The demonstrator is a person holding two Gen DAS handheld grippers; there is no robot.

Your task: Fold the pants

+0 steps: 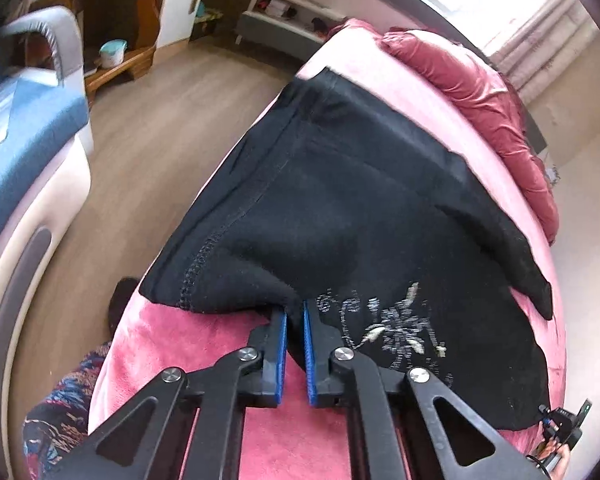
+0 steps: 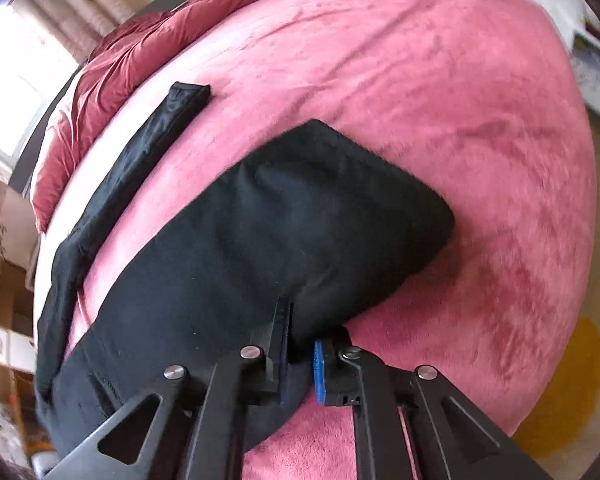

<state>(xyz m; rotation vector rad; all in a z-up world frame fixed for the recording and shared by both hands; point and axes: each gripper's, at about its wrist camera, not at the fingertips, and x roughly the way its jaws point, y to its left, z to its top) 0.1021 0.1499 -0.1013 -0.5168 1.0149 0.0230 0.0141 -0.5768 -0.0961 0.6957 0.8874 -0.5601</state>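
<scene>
Left gripper [image 1: 295, 310] pinches my black knit pants [image 1: 340, 208] at their near hem; my right gripper [image 2: 300, 336] clamps another near edge. They lie across the pink plush bedspread [image 2: 440, 80], one leg [image 2: 140, 152] stretching far left.

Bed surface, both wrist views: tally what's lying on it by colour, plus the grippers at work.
Black: 1, the pants, edge clamped in both grippers
Pink: 1, the plush blanket under them
Dark red: 1, the bunched duvet at the far side
Grippers: 2, left gripper and right gripper
Total: 5
</scene>
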